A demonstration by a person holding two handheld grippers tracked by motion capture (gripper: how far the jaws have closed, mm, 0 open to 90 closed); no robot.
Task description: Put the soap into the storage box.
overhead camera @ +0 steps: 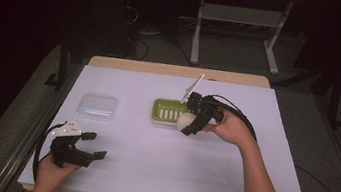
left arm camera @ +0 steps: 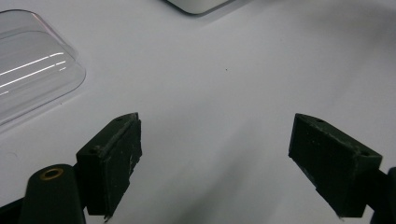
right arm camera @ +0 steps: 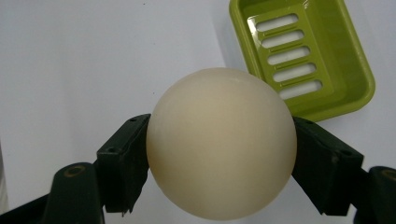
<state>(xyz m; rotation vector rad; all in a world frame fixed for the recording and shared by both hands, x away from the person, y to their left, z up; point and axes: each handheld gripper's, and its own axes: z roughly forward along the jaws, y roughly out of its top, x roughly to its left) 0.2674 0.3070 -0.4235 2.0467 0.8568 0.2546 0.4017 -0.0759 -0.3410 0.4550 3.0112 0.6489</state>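
Note:
My right gripper point(overhead camera: 189, 124) is shut on a cream round soap point(right arm camera: 220, 142), which it holds just above the white table by the near right corner of a green slotted soap dish point(overhead camera: 169, 111). In the right gripper view the dish point(right arm camera: 306, 51) lies up and to the right of the soap point(overhead camera: 185, 122), with nothing in it. My left gripper point(overhead camera: 93, 146) rests open at the table's front left, nothing between its jaws. A clear plastic lid point(overhead camera: 98, 106) lies on the table beyond it, and its edge point(left arm camera: 32, 74) appears at the upper left of the left gripper view.
White sheet point(overhead camera: 149, 158) covers the table, with a wooden strip point(overhead camera: 177, 70) along the far edge. Metal table legs point(overhead camera: 198, 29) and cables stand on the dark floor behind. A thin white piece point(overhead camera: 194, 86) sticks up from the right gripper.

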